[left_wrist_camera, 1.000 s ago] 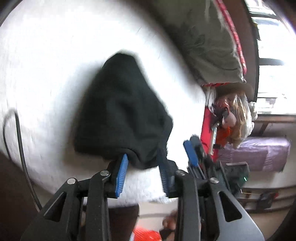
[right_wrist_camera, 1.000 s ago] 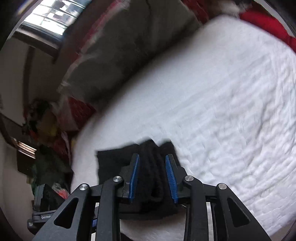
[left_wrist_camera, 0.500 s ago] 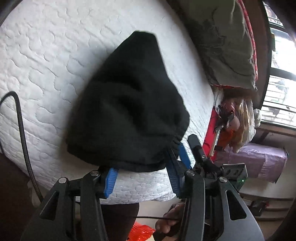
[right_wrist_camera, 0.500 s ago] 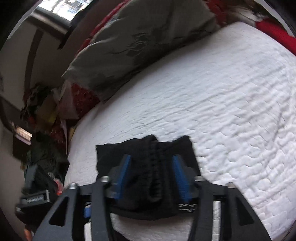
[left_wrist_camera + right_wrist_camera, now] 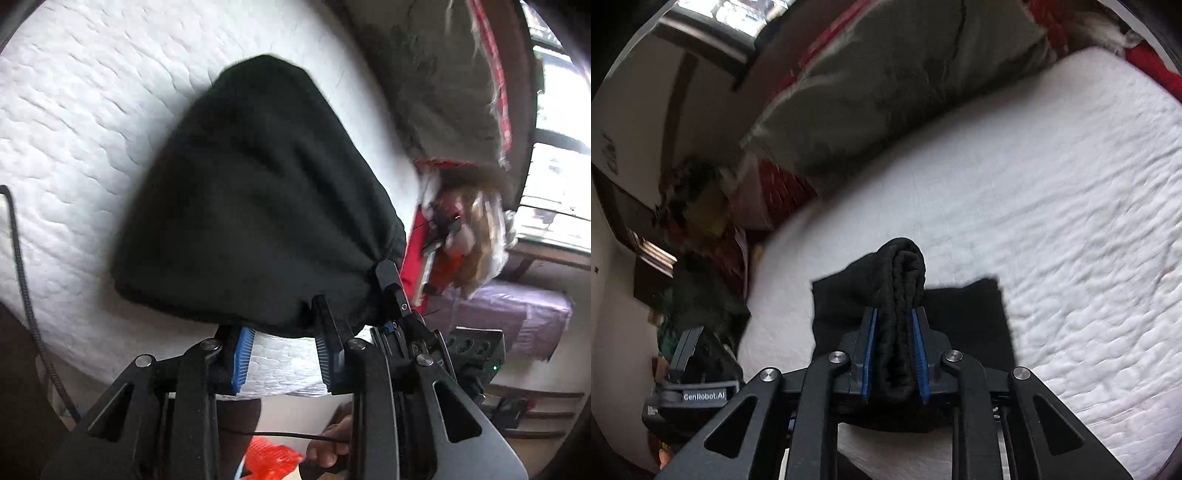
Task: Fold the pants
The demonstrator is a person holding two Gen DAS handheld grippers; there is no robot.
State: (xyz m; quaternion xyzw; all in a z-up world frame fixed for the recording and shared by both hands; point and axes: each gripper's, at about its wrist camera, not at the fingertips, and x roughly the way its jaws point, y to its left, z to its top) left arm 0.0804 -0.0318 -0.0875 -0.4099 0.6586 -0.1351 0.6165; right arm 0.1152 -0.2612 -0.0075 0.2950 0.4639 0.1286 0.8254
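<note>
Black pants (image 5: 255, 206) lie folded in a compact bundle on the white quilted mattress (image 5: 74, 110) of the bed, close to its near edge.

Right claw (image 5: 894, 354): jaws have just been closing & are now nearly together, blue pads (image 5: 919, 354) pressing both sides of a thick rolled fold of the pants (image 5: 903, 295) w/ a ribbed seam down the middle. That fold stands up between the pads and bulges past their tips; the rest of the cloth spreads flat to either side and under the claw.

Left claw (image 5: 282, 354): jaws have also just been closing, but a gap w/ bare mattress showing stands between the blue pads (image 5: 242, 356). The near hem of the pants drapes over the tips of both fingers (the tips are hidden under the cloth, so can't tell if anything is pinched there).

Seen from the left wrist, the right claw's fingers (image 5: 391, 291) sit at the right corner of the bundle, cloth gathered into them. A dark cable (image 5: 22, 266) runs along the mattress at far left. Grey pillow (image 5: 905, 74) lies at the head of the bed, beyond the pants. Fingers of a hand (image 5: 328, 443) show below the left claw.
</note>
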